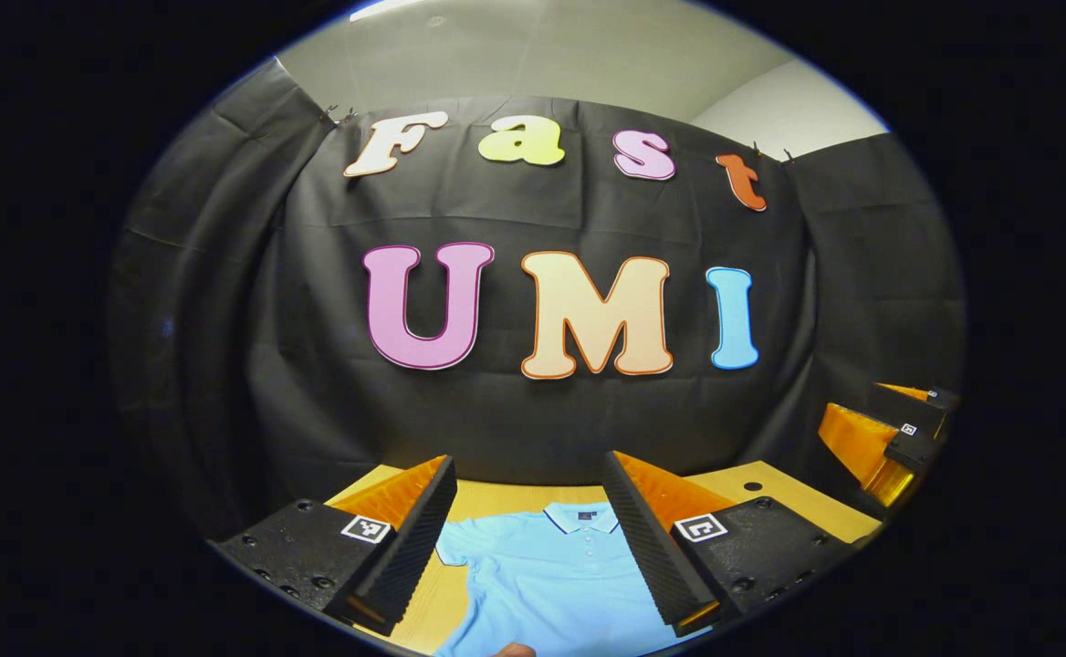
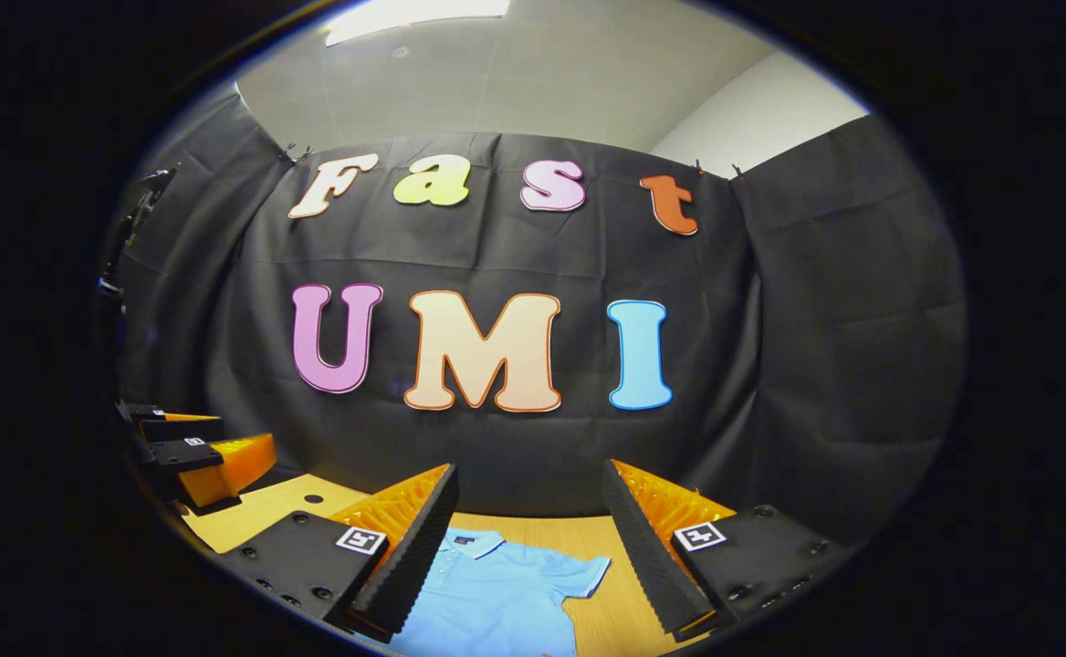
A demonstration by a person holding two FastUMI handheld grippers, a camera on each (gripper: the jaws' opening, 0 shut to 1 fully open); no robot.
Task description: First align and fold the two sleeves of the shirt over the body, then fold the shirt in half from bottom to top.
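A light blue polo shirt [image 1: 551, 575] lies flat on the wooden table [image 1: 770, 488], collar toward the black cloth wall, sleeves spread out. In the left gripper view my left gripper [image 1: 528, 484] is held above it, open, with nothing between its fingers. The right gripper view has the same shirt [image 2: 496, 593], one short sleeve [image 2: 583, 570] reaching out to the right. My right gripper [image 2: 528, 484] hangs above it, open and holding nothing. Each gripper also appears at the edge of the other's view: the right gripper [image 1: 889, 438] and the left gripper [image 2: 195, 452].
The black cloth wall stands close behind the table's far edge. A small dark hole [image 1: 752, 486] marks the tabletop near the back. Bare wood [image 2: 259, 506] shows on both sides of the shirt.
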